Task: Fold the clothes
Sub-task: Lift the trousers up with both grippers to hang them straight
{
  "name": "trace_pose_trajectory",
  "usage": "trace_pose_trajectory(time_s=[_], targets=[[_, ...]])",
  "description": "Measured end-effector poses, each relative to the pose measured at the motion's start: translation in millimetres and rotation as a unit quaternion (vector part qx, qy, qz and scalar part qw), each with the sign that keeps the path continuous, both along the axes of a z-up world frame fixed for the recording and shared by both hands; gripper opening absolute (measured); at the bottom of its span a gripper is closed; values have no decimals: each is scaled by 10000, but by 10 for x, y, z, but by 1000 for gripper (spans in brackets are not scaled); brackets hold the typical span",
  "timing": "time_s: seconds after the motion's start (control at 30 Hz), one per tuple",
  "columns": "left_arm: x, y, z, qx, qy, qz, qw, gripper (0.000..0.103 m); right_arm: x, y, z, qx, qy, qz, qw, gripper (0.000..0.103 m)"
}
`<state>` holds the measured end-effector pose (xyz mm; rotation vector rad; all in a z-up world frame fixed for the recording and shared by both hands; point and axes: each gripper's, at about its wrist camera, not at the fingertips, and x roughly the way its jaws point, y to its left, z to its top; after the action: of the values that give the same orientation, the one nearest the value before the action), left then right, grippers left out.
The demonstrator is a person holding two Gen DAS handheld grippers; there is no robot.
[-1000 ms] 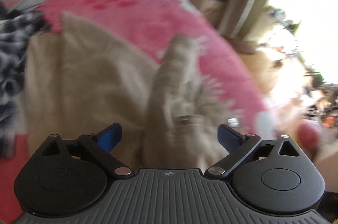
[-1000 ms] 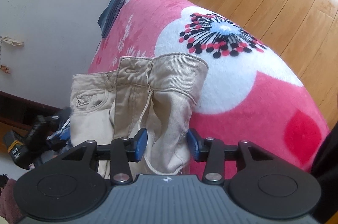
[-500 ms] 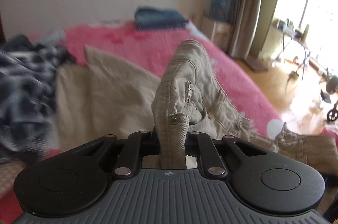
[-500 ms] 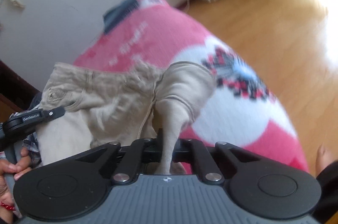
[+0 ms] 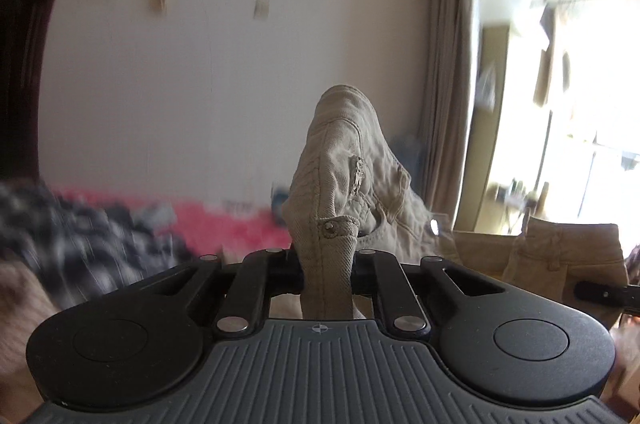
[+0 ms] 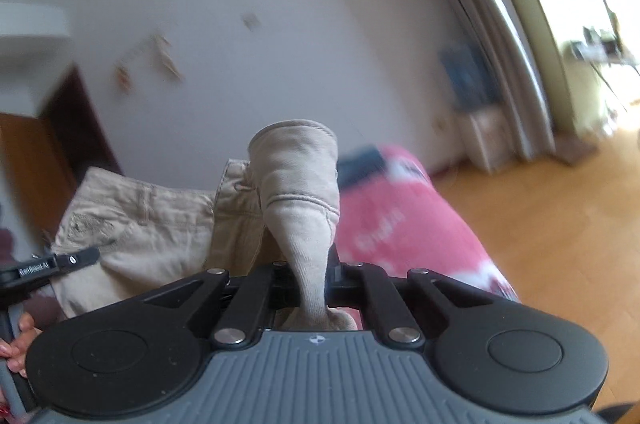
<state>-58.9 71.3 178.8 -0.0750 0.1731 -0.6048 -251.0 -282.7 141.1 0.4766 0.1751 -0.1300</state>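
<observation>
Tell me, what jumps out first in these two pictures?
The beige trousers stand out: a bunched corner of the waistband rises from the closed left gripper in the middle of the left view, and another corner is pinched in the right gripper, so the garment hangs stretched between the two. Behind it lies the bright pink blanket on the bed, with a blurred black-and-white checked garment at the left of the left view.

Pink bed, checked clothes atop
</observation>
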Motion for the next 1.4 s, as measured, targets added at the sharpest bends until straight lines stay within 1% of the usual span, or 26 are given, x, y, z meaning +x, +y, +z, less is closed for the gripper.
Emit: trace_pose_trajectory(time_s=[0.1, 0.2, 0.27, 0.33, 0.4, 0.43, 0.53, 0.6, 0.7, 0.8, 0.9, 0.93, 1.03, 1.17, 1.23, 1.33, 1.4], targets=[[-278, 150, 264, -220, -522, 1, 9984, 11, -241, 148, 360, -292, -550, 98, 9980, 5], [-469, 308, 533, -622, -791, -76, 9949, 11, -494, 278, 712, -489, -1056, 249, 9929, 5], [-584, 418, 707, -918, -1009, -175, 9905, 10, -660, 337, 933, -564, -1384, 404, 9879, 5], [-706, 529, 865, -1251, -1278, -274, 9835, 10, -818, 376, 1145, -638, -1699, 597, 9816, 5], [-817, 606, 1018, -1507, -1572, -314, 9755, 10, -963, 384, 1348, -540, -2018, 872, 9740, 5], [-857, 631, 1087, -1618, -1709, -344, 9713, 10, -1039, 379, 1448, -488, -2185, 1008, 9694, 5], [-930, 673, 1281, -1875, -2072, -464, 9590, 10, -1209, 366, 1703, -641, -2677, 1195, 9539, 5], [-919, 669, 1392, -1995, -2156, -606, 9540, 10, -1285, 341, 1853, -703, -2945, 1334, 9437, 5], [-818, 560, 1454, -2000, -2129, -667, 9541, 9, -1302, 295, 1986, -893, -3198, 1281, 9345, 5], [-622, 375, 1365, -1877, -1947, -598, 9609, 9, -1149, 196, 1909, -939, -3083, 1086, 9404, 5], [-390, 198, 1186, -1728, -1619, -441, 9706, 9, -982, 92, 1815, -973, -2938, 881, 9468, 5], [-306, 155, 1127, -1677, -1480, -389, 9739, 9, -887, 54, 1757, -945, -2808, 824, 9515, 5], [28, -49, 885, -1521, -1021, -250, 9828, 9, -543, -90, 1542, -790, -2330, 695, 9668, 5], [542, -297, 539, -1306, -427, -78, 9905, 9, -7, -371, 1203, -498, -1666, 581, 9831, 5], [739, -370, 373, -1180, -159, 17, 9929, 9, 223, -428, 1002, -368, -1310, 465, 9896, 5], [1043, -563, 33, -897, 249, 206, 9954, 9, 552, -543, 729, -204, -716, 269, 9969, 5], [1116, -531, -148, -763, 549, 296, 9951, 9, 843, -675, 530, 17, -301, 264, 9992, 5]])
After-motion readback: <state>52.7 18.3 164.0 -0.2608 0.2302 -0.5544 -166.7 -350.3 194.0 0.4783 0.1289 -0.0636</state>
